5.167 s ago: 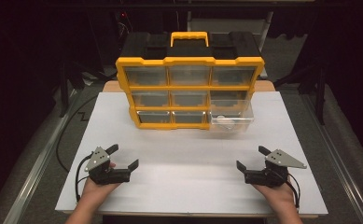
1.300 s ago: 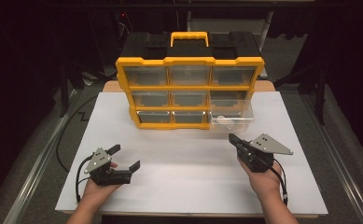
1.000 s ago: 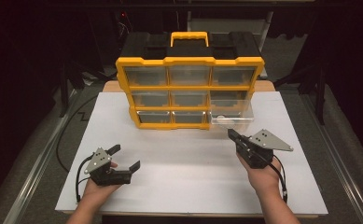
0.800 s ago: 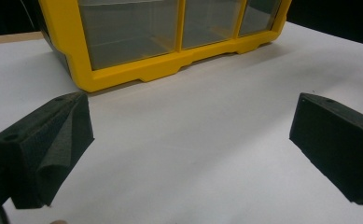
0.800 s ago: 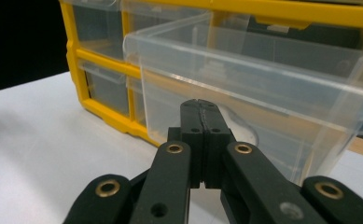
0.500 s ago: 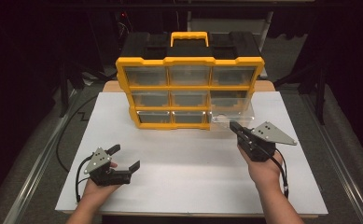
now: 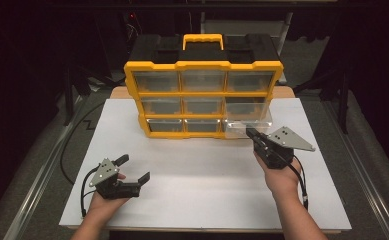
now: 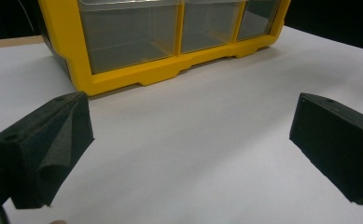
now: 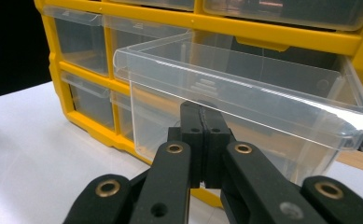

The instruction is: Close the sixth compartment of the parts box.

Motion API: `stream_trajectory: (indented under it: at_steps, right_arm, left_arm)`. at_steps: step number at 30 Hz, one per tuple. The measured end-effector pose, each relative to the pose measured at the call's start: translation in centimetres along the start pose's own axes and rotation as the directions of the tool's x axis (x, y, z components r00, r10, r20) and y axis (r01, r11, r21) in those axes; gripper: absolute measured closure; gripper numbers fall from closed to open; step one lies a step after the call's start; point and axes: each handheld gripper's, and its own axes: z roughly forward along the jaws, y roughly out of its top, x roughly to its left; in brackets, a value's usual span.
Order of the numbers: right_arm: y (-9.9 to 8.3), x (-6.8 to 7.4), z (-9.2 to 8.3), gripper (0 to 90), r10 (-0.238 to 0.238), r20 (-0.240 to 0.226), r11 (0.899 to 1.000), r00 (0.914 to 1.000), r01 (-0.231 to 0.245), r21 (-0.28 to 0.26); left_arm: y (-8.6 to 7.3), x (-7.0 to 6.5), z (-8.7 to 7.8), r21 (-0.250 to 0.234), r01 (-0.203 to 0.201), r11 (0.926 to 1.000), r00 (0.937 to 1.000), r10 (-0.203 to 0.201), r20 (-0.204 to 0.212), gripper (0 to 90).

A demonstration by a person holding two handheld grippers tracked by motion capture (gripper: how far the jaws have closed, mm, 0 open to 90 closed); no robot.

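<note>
A yellow organizer (image 7: pixel 202 95) with clear drawers and a black top stands at the back of the white tabletop (image 7: pixel 207 180). Its bottom-right clear drawer (image 7: pixel 247 126) is pulled out toward me. My right gripper (image 7: pixel 251 134) is shut with nothing between its jaws, and its tips sit at that drawer's front. In the right gripper view the shut tips (image 9: pixel 201 112) are just under the drawer's (image 9: pixel 263 88) front lip; I cannot tell whether they touch. My left gripper (image 7: pixel 134 168) rests at the front left, open and empty. In its own view the jaws (image 8: pixel 188 144) face the organizer's (image 8: pixel 137 74) bottom row.
The other drawers (image 7: pixel 192 105) are pushed in and look empty. Bare white surface lies between the two grippers. Metal rails (image 7: pixel 37 175) run along both sides of the table, and dark floor lies beyond them.
My right gripper has moved forward and left, from the front right of the table up to the open drawer's front. The left gripper has stayed where it was.
</note>
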Motion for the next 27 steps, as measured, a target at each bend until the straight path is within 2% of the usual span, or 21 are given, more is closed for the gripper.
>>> stream_trajectory:
  at_steps: [19, 27]
  right_arm:
    - [0.4, -0.4, 1.6, 90.0, -0.002, 0.031, 1.0, 0.9995, 0.002, 0.012]
    - [0.8, -1.1, 2.3, 90.0, 0.0, 0.055, 1.0, 0.9985, -0.001, 0.017]
  left_arm:
    - [0.0, -0.1, 0.0, 0.008, -0.013, 0.9999, 0.9999, 0.013, 0.001, 0.6]
    - [0.0, -0.2, -0.1, 0.007, -0.011, 0.9999, 0.9999, 0.011, 0.003, 0.6]
